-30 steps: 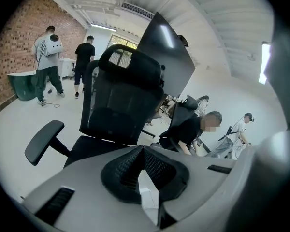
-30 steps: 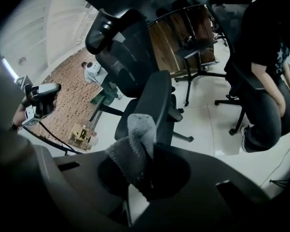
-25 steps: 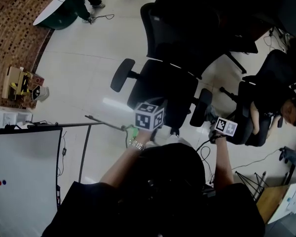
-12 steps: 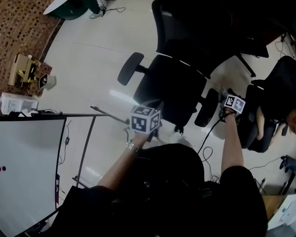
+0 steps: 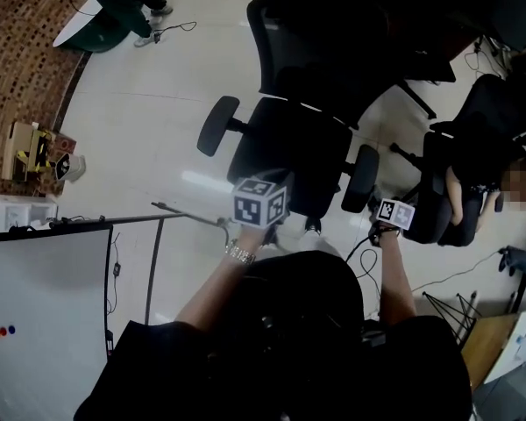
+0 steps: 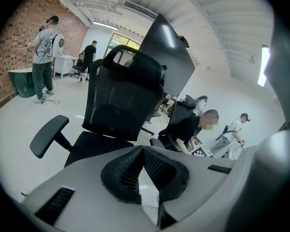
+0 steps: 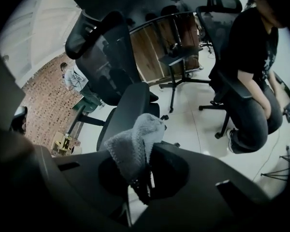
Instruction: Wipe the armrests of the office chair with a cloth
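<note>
Here the right tool [image 7: 143,170] pinches the grey cloth [image 7: 133,144], the left tool [image 6: 143,152] pressed together, empty.

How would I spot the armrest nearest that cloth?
Start at the black high-backed office chair mid-floor. Its two black armrests jut sideways; pick the armrest on the person's right, just ahead of the right gripper pinching a grey knitted cloth, unlike the left armrest.
</note>
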Demonstrator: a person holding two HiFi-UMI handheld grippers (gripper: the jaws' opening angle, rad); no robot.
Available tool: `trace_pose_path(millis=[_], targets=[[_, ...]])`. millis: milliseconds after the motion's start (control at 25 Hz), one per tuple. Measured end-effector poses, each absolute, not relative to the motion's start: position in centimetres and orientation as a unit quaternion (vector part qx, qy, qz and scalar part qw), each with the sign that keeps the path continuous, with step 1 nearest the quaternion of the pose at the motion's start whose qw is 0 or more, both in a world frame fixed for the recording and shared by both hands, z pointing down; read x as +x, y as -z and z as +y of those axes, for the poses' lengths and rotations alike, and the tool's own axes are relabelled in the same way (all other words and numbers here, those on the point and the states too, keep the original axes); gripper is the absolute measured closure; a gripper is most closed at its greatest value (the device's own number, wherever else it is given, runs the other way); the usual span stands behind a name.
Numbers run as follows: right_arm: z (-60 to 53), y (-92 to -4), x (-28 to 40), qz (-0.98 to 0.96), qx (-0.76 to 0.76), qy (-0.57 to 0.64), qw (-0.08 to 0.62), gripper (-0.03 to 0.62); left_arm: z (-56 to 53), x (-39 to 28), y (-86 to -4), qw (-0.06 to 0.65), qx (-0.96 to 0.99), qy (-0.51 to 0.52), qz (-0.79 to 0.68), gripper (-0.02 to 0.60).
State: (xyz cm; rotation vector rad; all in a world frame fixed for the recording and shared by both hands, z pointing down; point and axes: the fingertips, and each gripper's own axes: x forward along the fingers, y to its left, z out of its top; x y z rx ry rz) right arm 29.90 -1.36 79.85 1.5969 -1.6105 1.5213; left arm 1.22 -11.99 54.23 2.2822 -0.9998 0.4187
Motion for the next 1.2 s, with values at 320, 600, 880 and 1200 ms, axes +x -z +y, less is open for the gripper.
trace_pose_path(millis=[320,600,880,1200], targets=[[5.1,-79.5,22.2,-0.533,0.593,-0.567,0.206,0.554,-10.1,-1.8,-53.5,0.303,0.879,-0.147,-0.338,0.597],[0.2,-71.4,10.0,-0.66,0.538,-0.456,0.259,0.554,-8.0,-3.9,-54.5,0.325,0.879,-0.15,-0.315,0.597],[-8.1,-59.5,4.8,-0.7,0.572,-0.393,0.168,0.554,-9.3,-3.9,-51.7,0.284,0.886,-0.148,-0.335,0.597],[-8.2,-57.3,0.6,-0.727,0.551,-0.378,0.158,0.557,-10.3,-4.5,-50.6,0.242,0.885,-0.151,-0.368,0.597]])
